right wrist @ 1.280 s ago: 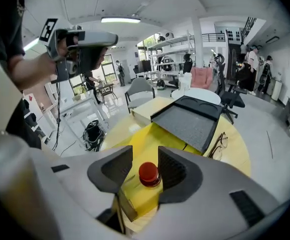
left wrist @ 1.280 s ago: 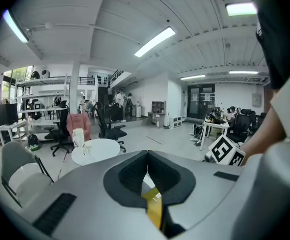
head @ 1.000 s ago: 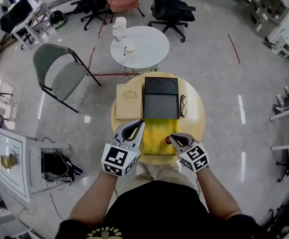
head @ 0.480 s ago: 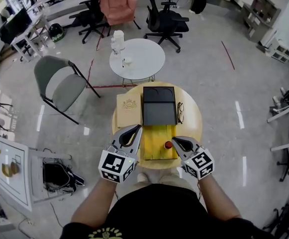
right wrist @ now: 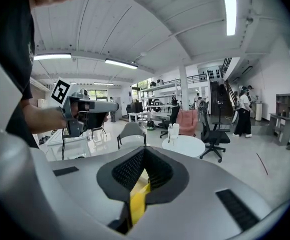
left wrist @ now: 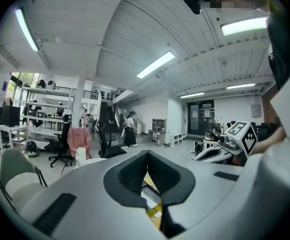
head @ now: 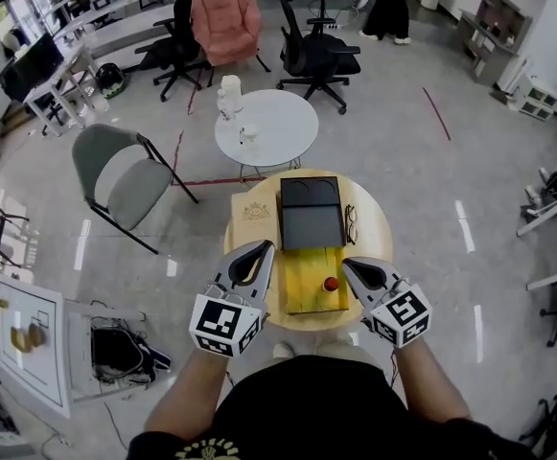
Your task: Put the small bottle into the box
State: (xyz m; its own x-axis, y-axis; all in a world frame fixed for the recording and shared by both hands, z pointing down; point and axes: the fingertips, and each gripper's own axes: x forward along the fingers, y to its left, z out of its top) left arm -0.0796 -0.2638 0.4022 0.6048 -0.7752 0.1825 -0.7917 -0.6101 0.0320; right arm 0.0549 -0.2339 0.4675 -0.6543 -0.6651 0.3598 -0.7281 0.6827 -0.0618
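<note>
Bottle (head: 331, 284), red-capped, is seen only in the head view, inside the yellow box (head: 302, 276) by its right wall. Left gripper (head: 267, 247) and right gripper (head: 347, 264) are shown pressed together, empty, in their own views.

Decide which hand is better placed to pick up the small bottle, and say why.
Right, probably. The small bottle stands on the right side of the yellow tray, beside the right tongs; the left tongs sit across the tray. Both are shut and empty, so either must open first.

Open-top yellow box (head: 302, 281) clear above; black case (head: 311, 214) behind (glasses (head: 352, 220) right).
</note>
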